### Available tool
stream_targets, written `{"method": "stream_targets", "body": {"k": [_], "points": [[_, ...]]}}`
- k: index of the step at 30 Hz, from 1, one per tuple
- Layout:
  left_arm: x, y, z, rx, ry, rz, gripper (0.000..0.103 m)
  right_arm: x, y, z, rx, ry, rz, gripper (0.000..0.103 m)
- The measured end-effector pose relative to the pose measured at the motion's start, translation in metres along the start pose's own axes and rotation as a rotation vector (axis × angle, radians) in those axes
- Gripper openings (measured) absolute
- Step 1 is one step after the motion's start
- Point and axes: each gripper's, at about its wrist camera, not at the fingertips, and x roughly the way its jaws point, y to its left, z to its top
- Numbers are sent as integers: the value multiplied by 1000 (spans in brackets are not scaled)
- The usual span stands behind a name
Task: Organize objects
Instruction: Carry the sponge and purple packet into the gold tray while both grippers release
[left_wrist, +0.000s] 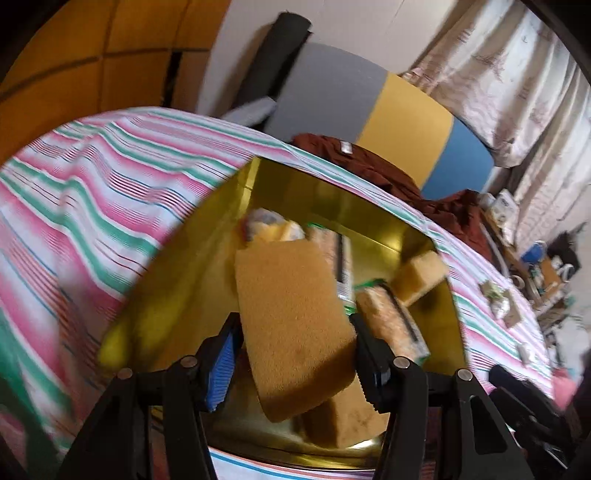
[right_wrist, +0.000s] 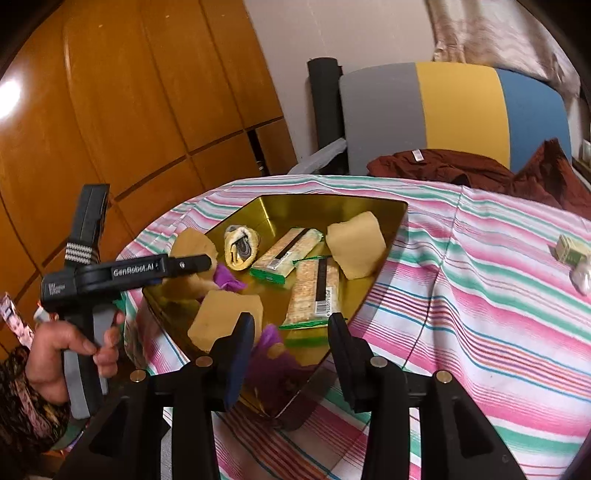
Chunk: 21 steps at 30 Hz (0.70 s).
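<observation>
A gold metal tray (right_wrist: 384, 254) (left_wrist: 207, 236) sits on the striped cloth. In it lie tan sponges (right_wrist: 356, 245), two green-edged cracker packs (right_wrist: 316, 290), a rolled item (right_wrist: 240, 243) and something purple (right_wrist: 271, 339). My left gripper (left_wrist: 295, 332) is shut on a tan sponge (left_wrist: 291, 317) and holds it over the tray; it shows at the tray's left rim in the right wrist view (right_wrist: 192, 264). My right gripper (right_wrist: 291, 332) is open and empty over the tray's near corner.
The striped pink, green and white cloth (right_wrist: 480, 295) covers the surface. A small box (right_wrist: 570, 249) lies at the right. A dark red garment (right_wrist: 461, 168) and a grey, yellow and blue chair back (right_wrist: 443, 110) stand behind. Wooden cupboards (right_wrist: 129, 110) are at the left.
</observation>
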Motion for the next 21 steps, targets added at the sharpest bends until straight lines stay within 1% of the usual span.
{"method": "stream_targets", "body": {"k": [2,3,6,9,10,11,13,14,15,18,21], "points": [[-4,-3,2,-16,-11,-36,57,-2,0,0,1,-8,-5,41],[-8,-5,5,-9,-24,-28,57,-4,0,0,2,-13,-6,41],[-20,-9,12,35,-56,38,58,-7,-3,0,13,-24,-9,41],[-19,-7,16,61,-47,135,58,-7,-7,0,34,-22,-10,41],[-18,-7,15,66,-40,153,58,-7,-8,-1,37,-21,-9,41],[-16,-7,15,71,-30,168,60,-8,-8,-1,39,-22,-9,41],[-10,-8,13,75,-4,203,69,-9,-8,0,38,-27,-12,41],[-10,-7,11,72,-5,211,77,-10,-8,-1,37,-28,-12,41],[-12,-7,11,65,-18,214,83,-9,-8,-1,36,-29,-13,41],[-23,-8,12,54,-68,195,89,-11,-11,-1,44,-33,-19,41],[-35,-6,17,35,-129,215,97,-11,-15,-2,62,-33,-25,41]]}}
